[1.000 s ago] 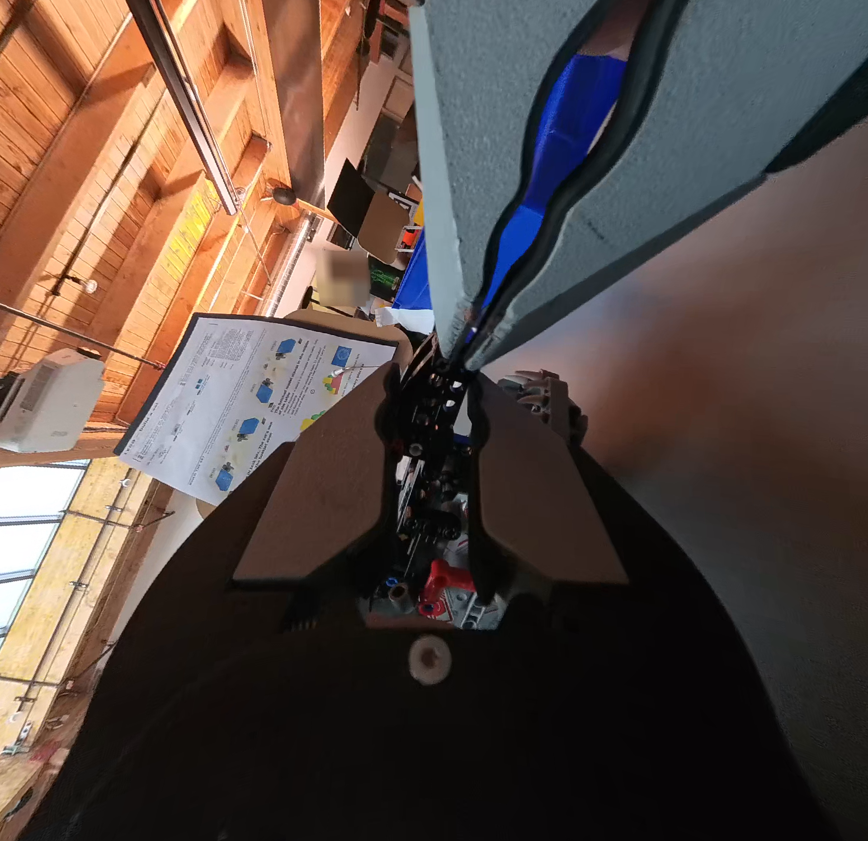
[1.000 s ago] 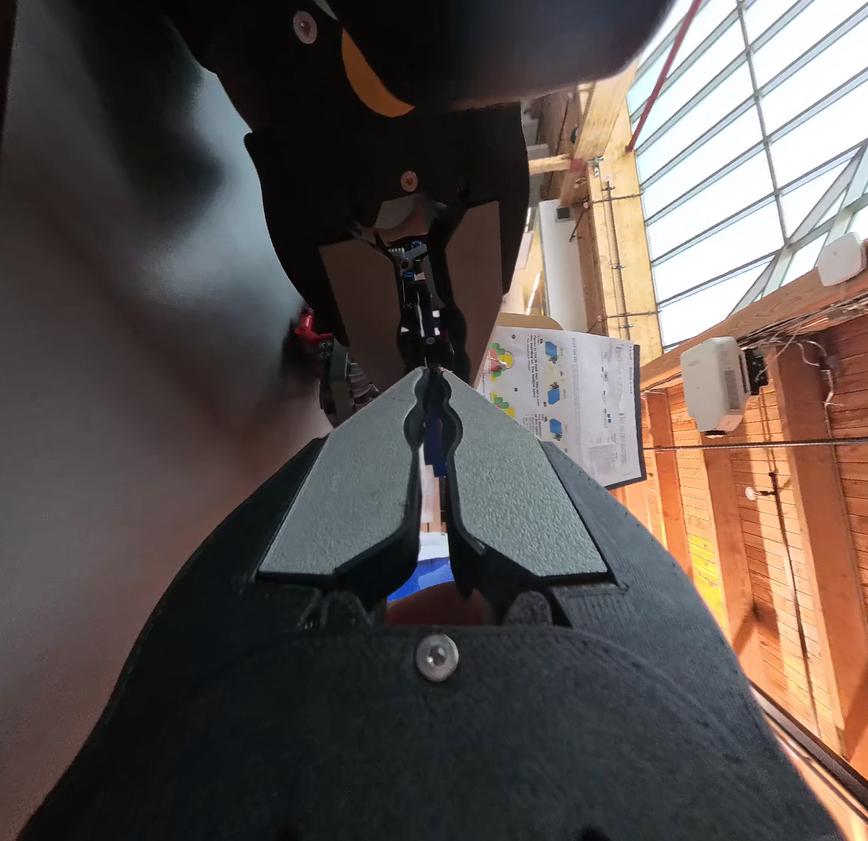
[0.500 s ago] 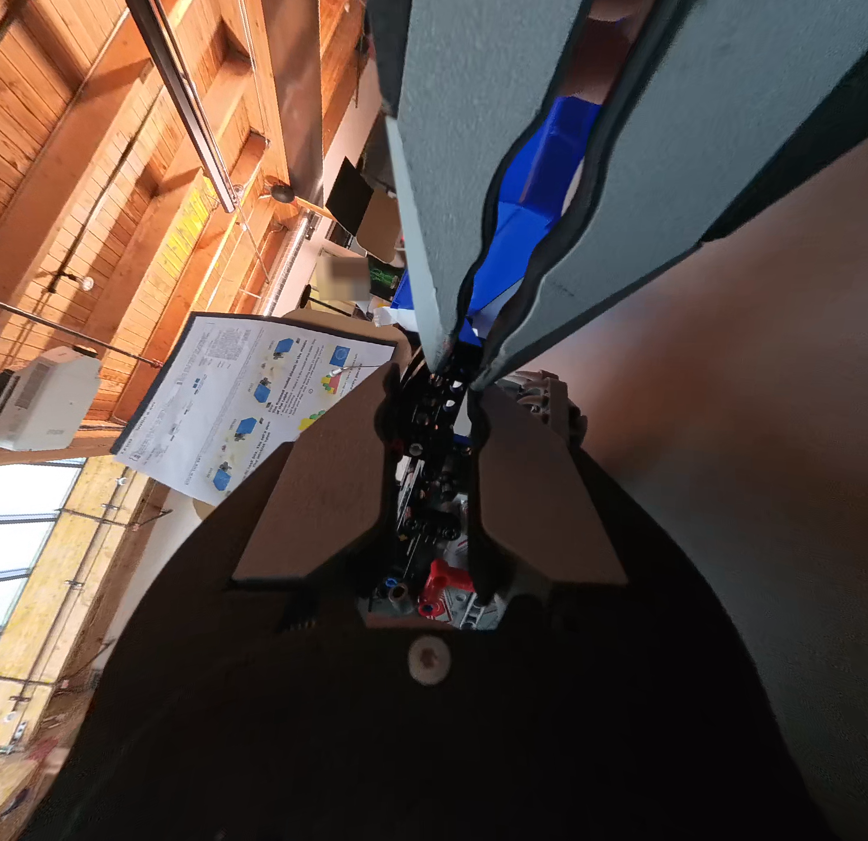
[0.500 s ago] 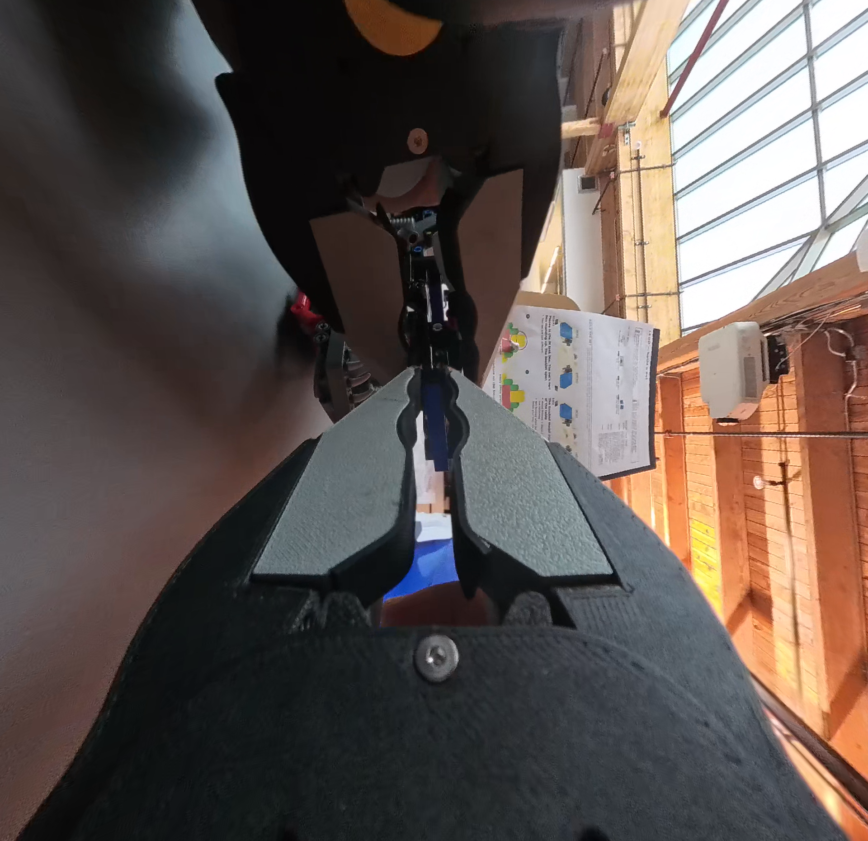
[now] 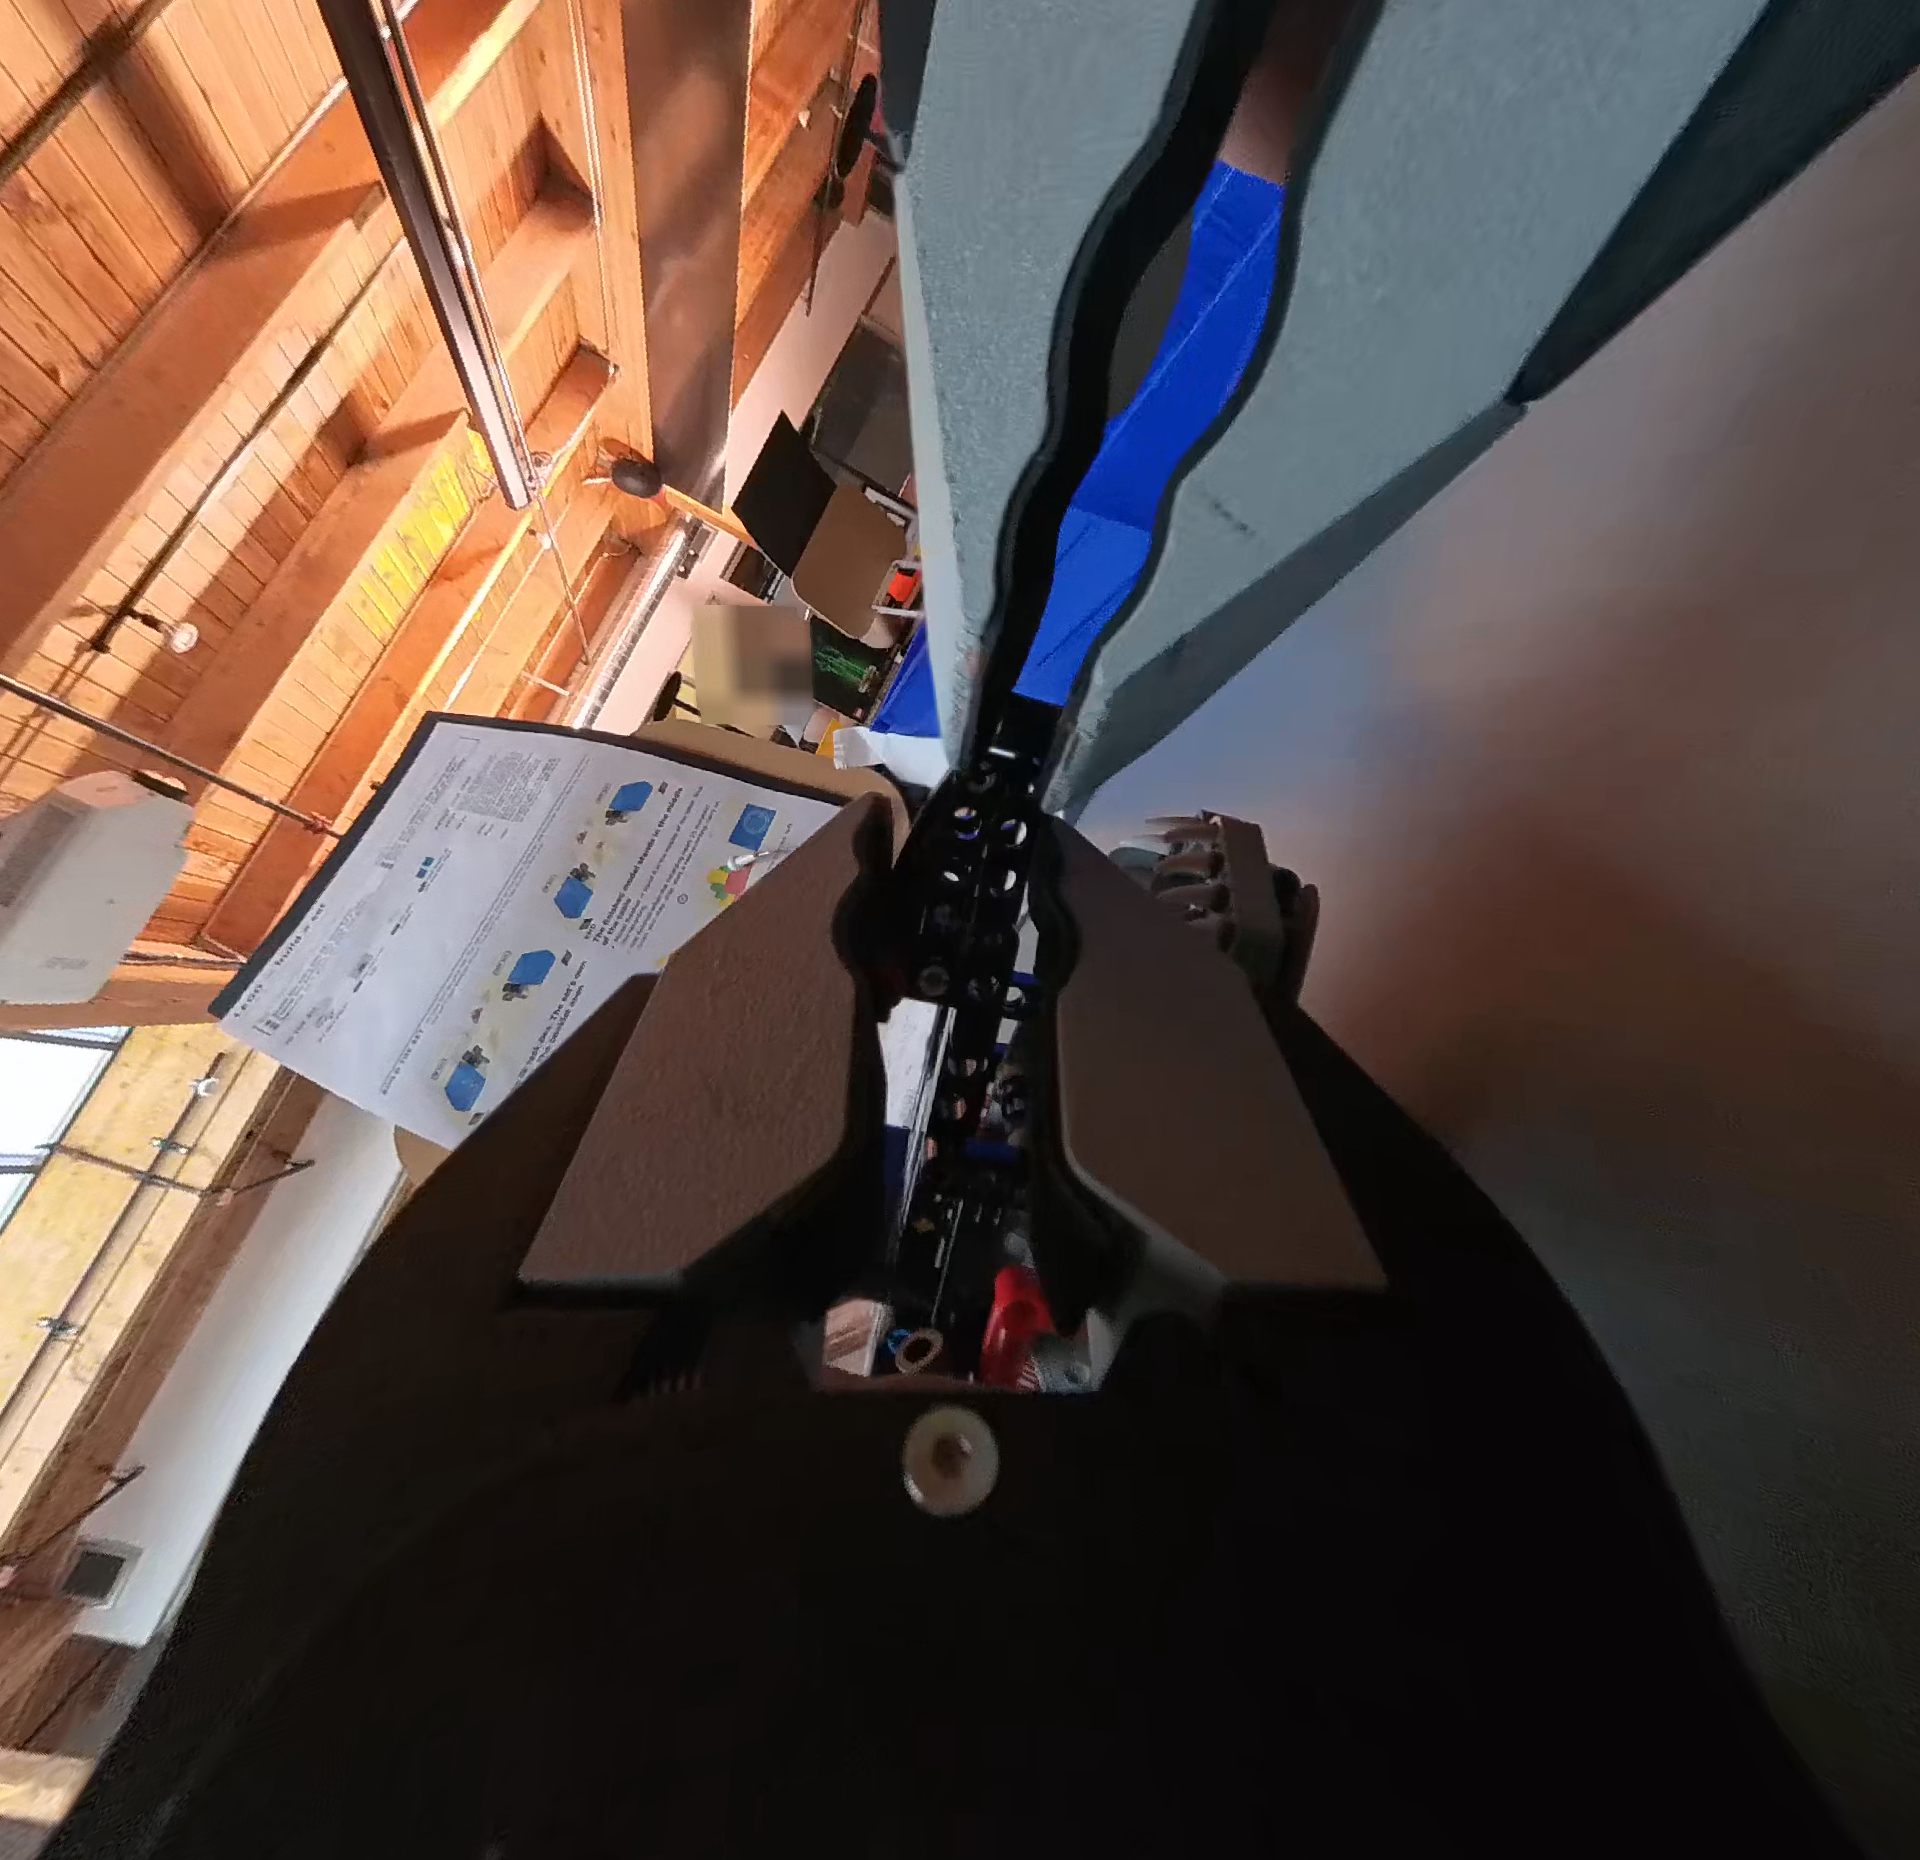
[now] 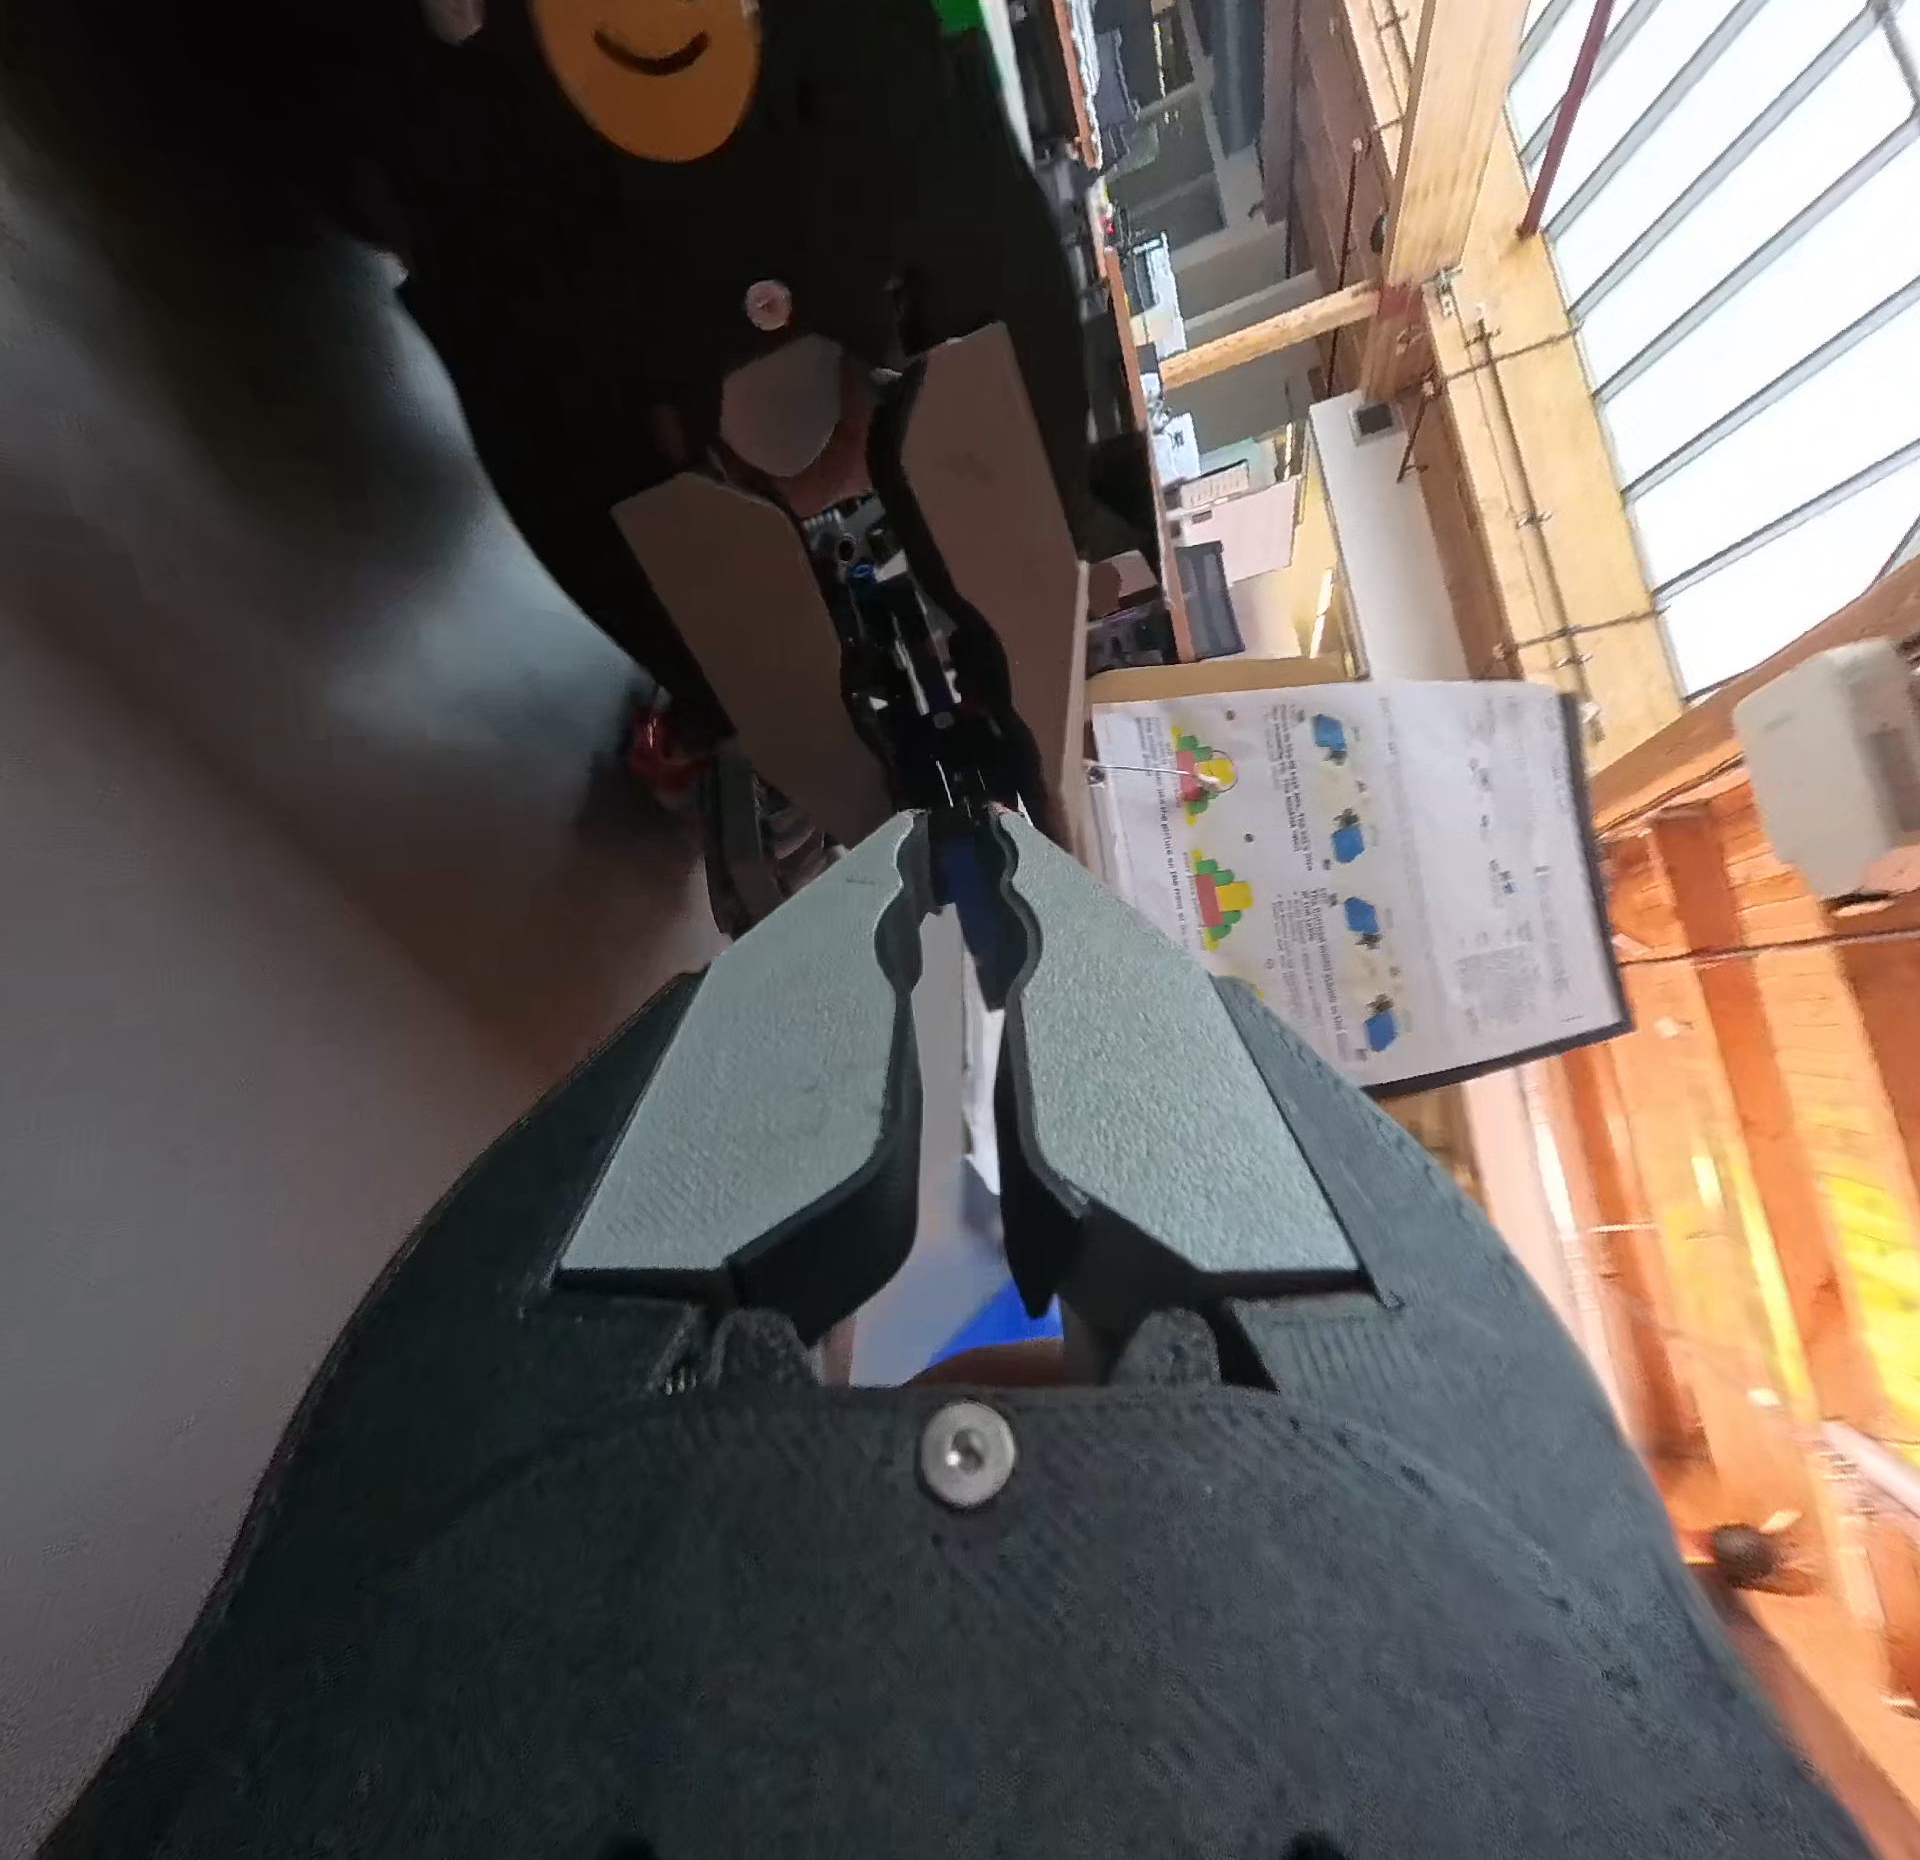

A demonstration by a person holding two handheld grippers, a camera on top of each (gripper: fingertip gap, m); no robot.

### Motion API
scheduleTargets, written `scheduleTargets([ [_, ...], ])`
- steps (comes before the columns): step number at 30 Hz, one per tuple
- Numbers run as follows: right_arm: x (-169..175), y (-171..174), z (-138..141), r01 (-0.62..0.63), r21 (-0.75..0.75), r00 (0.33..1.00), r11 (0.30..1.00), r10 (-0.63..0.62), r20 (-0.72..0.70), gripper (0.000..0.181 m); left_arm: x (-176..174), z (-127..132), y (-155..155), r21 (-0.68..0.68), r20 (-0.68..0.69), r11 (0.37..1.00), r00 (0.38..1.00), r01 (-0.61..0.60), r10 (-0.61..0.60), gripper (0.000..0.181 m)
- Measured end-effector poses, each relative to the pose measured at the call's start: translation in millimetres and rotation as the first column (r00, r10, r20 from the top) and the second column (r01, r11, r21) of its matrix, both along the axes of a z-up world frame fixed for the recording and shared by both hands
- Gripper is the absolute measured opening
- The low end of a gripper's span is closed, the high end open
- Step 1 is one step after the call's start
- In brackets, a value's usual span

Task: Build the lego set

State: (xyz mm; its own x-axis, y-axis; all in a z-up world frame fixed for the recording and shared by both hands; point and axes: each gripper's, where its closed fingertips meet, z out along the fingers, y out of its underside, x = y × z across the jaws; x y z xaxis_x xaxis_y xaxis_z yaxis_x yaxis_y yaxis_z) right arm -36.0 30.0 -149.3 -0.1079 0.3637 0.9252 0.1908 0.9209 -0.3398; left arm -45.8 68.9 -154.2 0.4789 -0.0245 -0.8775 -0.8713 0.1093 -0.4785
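Left wrist view: left gripper (image 5: 961, 906) with brown-padded jaws clamped on the black lego assembly (image 5: 971, 875), a beam frame full of pin holes that runs back between the pads toward a red piece (image 5: 1013, 1317) and small pins near the gripper body; held that way, probably, to keep the build rigid and its free end pointing outward for a mating part. Coming nose to nose from above, the right gripper (image 5: 1039, 761) with grey pads, a dark blue lego piece (image 5: 1153, 480) showing in the narrow gap between them, its tip meeting the black frame's end. Off to the side, a propped instruction sheet (image 5: 520, 917) with coloured build diagrams, likely stood up for reference, under a wooden ceiling (image 5: 260, 252). Right wrist view: grey jaws drawn in almost together and pinching the blue piece (image 6: 971, 896) near the tips, gripped far forward presumably so the piece's end sticks out to enter the assembly. Directly opposite, the brown jaws of the left gripper (image 6: 940, 771) closed round the black frame (image 6: 914, 688), with an orange smiley disc (image 6: 649, 39) on that gripper's body. Blue piece and frame touching end to end, whether seated or only lined up impossible to tell. Grey table (image 6: 156, 979) alongside, both parts held clear of it in the air.
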Motion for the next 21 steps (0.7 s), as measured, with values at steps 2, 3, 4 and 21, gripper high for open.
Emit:
scheduleTargets([
  [2,2.3,-1.7,-2.3,0.000,0.070,1.000,0.998,-0.001,0.013,0.004,2.5,-1.8,-0.8,-0.006,-0.002,1.000,1.000,0.011,-0.011,0.024],
  [3,2.5,-1.9,-2.6,-0.003,0.055,1.000,0.998,0.002,0.020,0.005,3.1,-1.7,-0.8,-0.006,-0.003,1.000,1.000,0.016,-0.016,0.024],
  [4,2.1,-2.4,-2.0,-0.009,-0.004,0.999,1.000,0.009,0.033,0.007,3.5,-0.8,-0.8,-0.005,0.004,1.000,1.000,0.031,-0.031,0.024],
  [21,-6.6,13.6,27.7,-0.053,-0.856,0.998,0.514,0.060,-0.026,0.040,-50.0,73.5,-3.6,-0.006,0.734,0.983,0.668,0.184,-0.120,0.022],
])
